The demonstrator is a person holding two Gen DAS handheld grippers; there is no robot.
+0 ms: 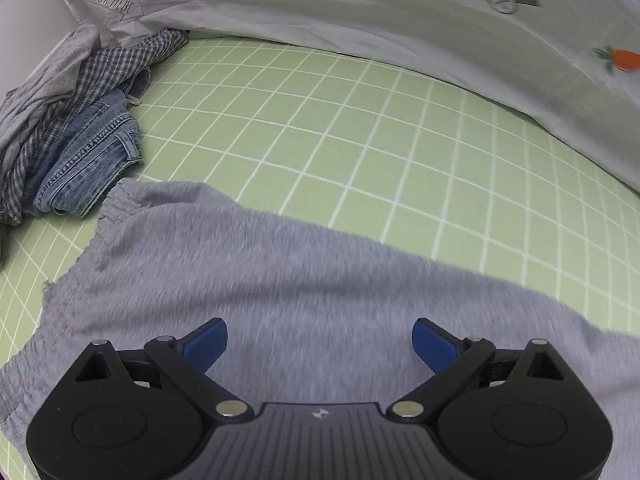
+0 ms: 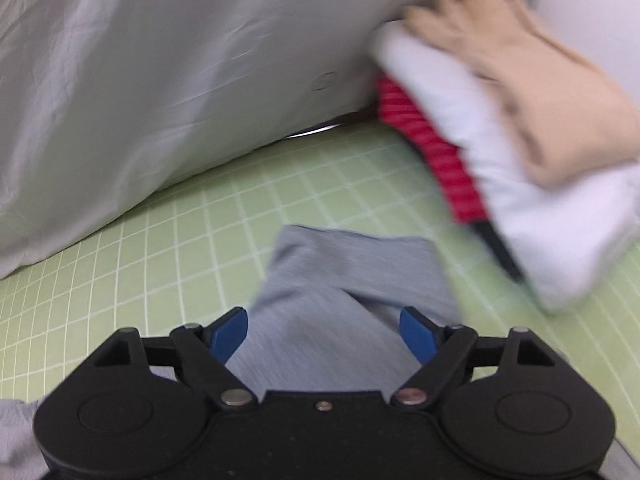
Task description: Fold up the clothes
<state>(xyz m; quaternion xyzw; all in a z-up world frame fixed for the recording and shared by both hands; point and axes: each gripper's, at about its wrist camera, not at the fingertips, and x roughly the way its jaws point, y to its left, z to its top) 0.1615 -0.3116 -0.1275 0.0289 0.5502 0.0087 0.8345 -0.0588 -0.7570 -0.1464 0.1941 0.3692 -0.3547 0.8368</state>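
1. Left wrist view: white cloth (image 1: 360,20), upper left, reads "LOOK HERE".
2. Left gripper (image 1: 320,340) is wide open above grey pants (image 1: 280,280), at the bottom middle.
3. Right gripper (image 2: 323,334) is wide open too; three folded clothes (image 2: 500,140) are stacked upper right.

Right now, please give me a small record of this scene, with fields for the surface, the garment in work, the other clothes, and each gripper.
surface: green grid bedsheet
garment in work: grey shorts, spread flat, elastic waistband at the left
unfolded pile: denim shorts and checked shirt, far left
folded stack: beige garment on white, red striped piece beneath
backdrop: pale grey printed sheet
left gripper: open, above the grey shorts
right gripper: open, above grey fabric
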